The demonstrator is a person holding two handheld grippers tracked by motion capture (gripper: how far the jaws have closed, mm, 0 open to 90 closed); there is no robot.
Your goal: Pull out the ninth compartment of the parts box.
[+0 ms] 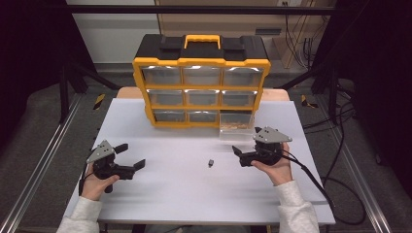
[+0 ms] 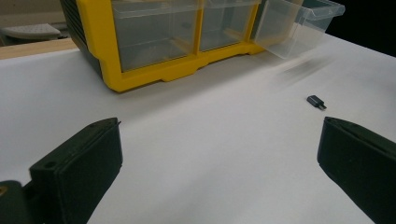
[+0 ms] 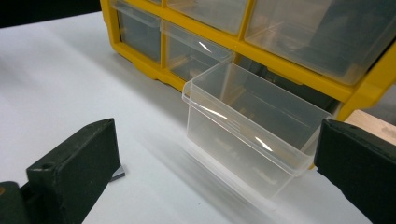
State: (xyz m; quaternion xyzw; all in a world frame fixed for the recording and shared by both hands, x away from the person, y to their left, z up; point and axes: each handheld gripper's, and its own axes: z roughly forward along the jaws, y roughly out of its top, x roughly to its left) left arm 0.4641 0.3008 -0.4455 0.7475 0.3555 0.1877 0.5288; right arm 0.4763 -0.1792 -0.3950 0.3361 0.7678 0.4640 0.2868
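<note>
Right gripper (image 1: 241,156) spread wide and empty, adapter (image 1: 211,163) lying loose on the desk (image 1: 160,194).
Left gripper (image 1: 132,156) hangs spread and empty too, well apart from the adapter. The bottom-right drawer (image 3: 252,126) of the organizer (image 1: 201,60) stands pulled out, clear and waiting. Best play, I'd say: drop straight over the adapter, pinch it across its narrow sides, lift clean, then release low inside the drawer so it doesn't bounce out.
</note>
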